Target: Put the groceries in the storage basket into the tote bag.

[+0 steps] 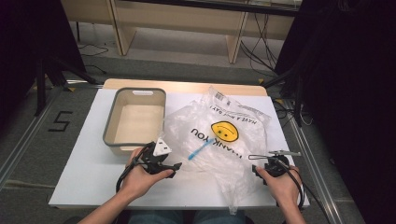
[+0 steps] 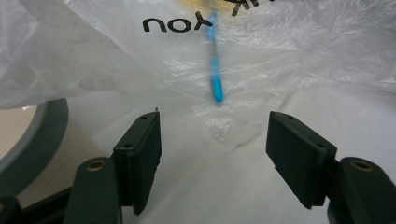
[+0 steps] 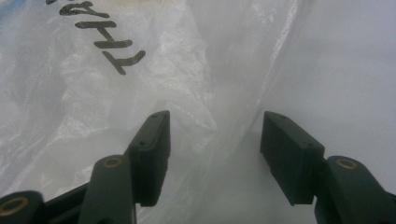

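Near the table's (image 1: 84,186) front edge, both grippers, left (image 1: 175,169) and right (image 1: 256,161), stand apart beside the plastic bag (image 1: 219,140); nothing gripped yet, blue toothbrush (image 1: 201,150) inside, basket (image 1: 135,119) empty.

Bag (image 1: 219,140) on table (image 1: 84,172), right of bin (image 1: 135,116); pen (image 1: 201,149) inside bag.

The plastic bag (image 1: 219,135) reads "THANK YOU" and "HAVE A NICE DAY"; floor marking (image 1: 60,121) reads 5
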A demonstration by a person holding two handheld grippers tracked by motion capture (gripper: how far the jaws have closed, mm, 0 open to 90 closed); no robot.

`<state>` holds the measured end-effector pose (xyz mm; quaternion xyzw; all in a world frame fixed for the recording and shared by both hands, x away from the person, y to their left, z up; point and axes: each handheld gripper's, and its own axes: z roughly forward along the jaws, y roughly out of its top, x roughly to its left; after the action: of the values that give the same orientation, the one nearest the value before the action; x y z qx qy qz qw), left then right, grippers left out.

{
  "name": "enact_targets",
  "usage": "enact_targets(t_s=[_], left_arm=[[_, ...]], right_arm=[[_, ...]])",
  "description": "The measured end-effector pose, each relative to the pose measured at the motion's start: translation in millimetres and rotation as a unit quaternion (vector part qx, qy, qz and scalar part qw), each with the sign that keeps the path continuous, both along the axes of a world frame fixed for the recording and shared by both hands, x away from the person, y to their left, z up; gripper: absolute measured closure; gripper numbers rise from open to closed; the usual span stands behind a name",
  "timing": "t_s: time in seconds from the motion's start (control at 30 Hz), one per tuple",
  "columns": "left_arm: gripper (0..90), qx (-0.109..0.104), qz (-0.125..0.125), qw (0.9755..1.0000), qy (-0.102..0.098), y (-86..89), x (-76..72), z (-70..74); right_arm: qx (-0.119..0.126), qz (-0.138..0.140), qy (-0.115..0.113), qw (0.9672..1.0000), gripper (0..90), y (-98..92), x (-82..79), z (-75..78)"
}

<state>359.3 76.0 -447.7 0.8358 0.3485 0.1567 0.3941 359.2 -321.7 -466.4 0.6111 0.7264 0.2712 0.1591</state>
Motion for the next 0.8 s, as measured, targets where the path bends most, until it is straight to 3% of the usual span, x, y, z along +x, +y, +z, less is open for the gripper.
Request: enact_targets(t_s=[0.13, 0.3, 0.4, 0.47, 0.6, 0.8], left_arm=[[35.8, 0.003, 0.001, 1.0, 0.0, 1.6, 0.9, -0.2], [36.1, 0.0, 0.005, 1.0, 0.001, 1.7, 1.3, -1.2], [36.3, 0.004, 0.001, 1.0, 0.002, 1.6, 1.6, -1.3], [36.6, 0.004, 0.001, 1.0, 0.004, 1.4, 1.5, -2.3], [36.9, 0.007, 0.0, 1.0, 0.005, 1.8, 1.9, -2.7], [37.1, 0.009, 0.001, 0.9999, 0.005, 2.3, 2.1, -3.3]], right_arm=[[0.002, 0.001, 0.012, 0.9999, 48.4, 0.4, 0.5, -2.7], [-0.011, 0.009, 0.011, 0.9998, 54.6, 0.9, 0.2, -2.6], [-0.028, 0.02, 0.009, 0.9994, 59.8, 2.7, -0.2, -2.7], [-0.054, 0.035, 0.004, 0.9979, 62.9, 5.8, -1.2, -3.2], [-0.07, 0.056, 0.002, 0.996, 73.0, 11.4, -2.5, -3.1], [-0.074, 0.077, 0.005, 0.9943, 87.3, 14.7, -2.3, -2.4]])
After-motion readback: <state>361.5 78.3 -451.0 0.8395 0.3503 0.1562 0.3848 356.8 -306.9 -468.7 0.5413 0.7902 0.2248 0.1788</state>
